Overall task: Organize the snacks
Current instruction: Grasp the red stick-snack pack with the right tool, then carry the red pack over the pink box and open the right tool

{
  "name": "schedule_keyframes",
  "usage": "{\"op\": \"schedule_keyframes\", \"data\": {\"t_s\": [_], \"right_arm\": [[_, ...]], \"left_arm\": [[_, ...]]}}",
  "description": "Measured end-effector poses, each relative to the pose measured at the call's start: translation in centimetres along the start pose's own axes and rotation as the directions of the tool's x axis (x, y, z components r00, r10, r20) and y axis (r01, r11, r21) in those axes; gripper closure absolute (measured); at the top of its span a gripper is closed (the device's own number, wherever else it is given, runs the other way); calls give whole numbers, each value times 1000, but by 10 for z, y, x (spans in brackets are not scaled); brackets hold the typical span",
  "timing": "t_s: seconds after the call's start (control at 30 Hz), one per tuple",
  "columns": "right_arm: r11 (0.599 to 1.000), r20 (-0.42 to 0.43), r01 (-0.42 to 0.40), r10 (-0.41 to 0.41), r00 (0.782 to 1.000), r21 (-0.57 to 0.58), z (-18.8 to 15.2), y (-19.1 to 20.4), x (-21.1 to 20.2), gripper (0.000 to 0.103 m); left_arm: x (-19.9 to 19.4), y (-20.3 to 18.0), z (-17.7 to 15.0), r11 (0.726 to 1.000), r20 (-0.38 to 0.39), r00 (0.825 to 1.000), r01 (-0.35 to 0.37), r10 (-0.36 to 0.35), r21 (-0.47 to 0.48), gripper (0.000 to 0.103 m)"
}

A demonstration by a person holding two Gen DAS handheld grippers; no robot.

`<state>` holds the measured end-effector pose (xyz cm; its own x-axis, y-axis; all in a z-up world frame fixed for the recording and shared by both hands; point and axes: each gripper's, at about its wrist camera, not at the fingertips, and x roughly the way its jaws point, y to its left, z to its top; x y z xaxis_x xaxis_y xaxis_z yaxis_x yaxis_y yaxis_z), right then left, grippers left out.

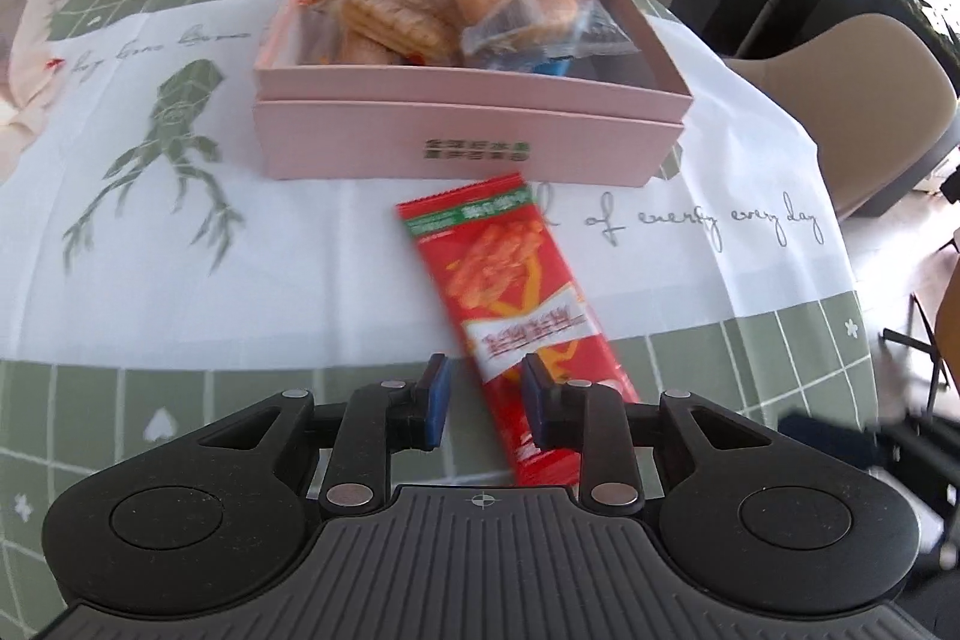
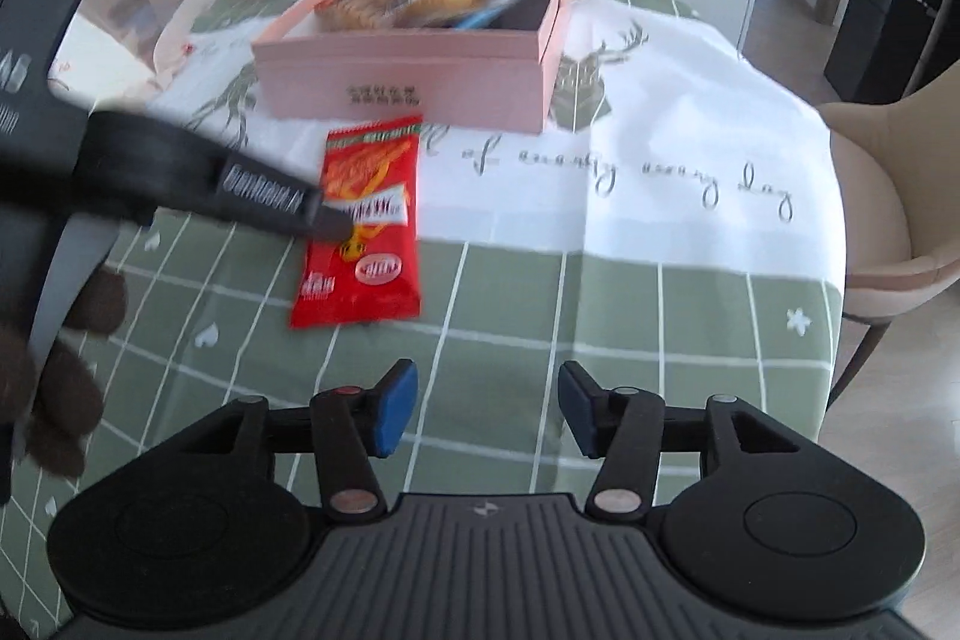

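One red snack packet [image 1: 510, 292] lies flat on the tablecloth [image 1: 240, 232], just before the pink box [image 1: 468, 142]; left gripper [image 1: 486, 400] spread over its near end, gripping nothing. Right wrist view: right gripper [image 2: 487, 409] released, apart from packet.

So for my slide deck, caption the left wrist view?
Open left gripper approaches red snack packet lying before the pink box of snacks.
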<state>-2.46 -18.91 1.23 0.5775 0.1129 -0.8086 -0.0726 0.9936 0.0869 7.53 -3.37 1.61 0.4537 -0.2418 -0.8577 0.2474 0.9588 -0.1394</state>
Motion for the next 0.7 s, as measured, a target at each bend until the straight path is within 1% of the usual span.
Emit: {"op": "schedule_keyframes", "data": {"t_s": [0.03, 0.07, 0.13, 0.2, 0.3, 0.37, 0.43, 0.47, 0.53, 0.63, 0.7], "right_arm": [[1000, 8, -3, 3, 1000, -3, 4, 1, 0, 49], [1000, 14, -8, 8, 1000, -8, 9, 5, 2, 44], [1000, 24, -21, 21, 999, -18, 19, 13, 8, 41], [999, 34, -38, 39, 999, -28, 32, 25, 17, 41], [997, 26, -64, 65, 998, -38, 53, 44, 39, 41], [998, 12, -55, 55, 998, -41, 65, 55, 57, 41], [999, -14, -15, 14, 1000, -51, 72, 65, 74, 40], [997, -14, 3, -4, 1000, -71, 74, 71, 76, 49], [993, -28, 16, -20, 999, -117, 72, 80, 73, 55], [989, -62, -20, 11, 998, -147, 67, 83, 61, 58], [989, -71, -15, 5, 997, -150, 66, 80, 47, 59]], "left_arm": [[-5, 5, -1, 1000, 6, 1000, -6, 6, -5, 73], [-10, 10, -3, 1000, 14, 1000, -10, 10, -10, 73], [-22, 24, -6, 999, 29, 999, -15, 16, -31, 73], [-35, 41, -12, 998, 38, 999, -14, 17, -61, 73], [-48, 58, -22, 997, 29, 1000, -1, 3, -78, 73], [-53, 66, -28, 997, 16, 1000, 7, -5, -78, 73], [-58, 71, -35, 997, 6, 1000, 18, -18, -78, 73], [-59, 73, -38, 997, 2, 1000, 24, -24, -77, 73], [-61, 74, -43, 997, -3, 1000, 30, -31, -71, 73], [-60, 71, -47, 996, -9, 998, 58, -59, -62, 73], [-60, 68, -46, 995, -7, 996, 86, -86, -57, 73]]}}
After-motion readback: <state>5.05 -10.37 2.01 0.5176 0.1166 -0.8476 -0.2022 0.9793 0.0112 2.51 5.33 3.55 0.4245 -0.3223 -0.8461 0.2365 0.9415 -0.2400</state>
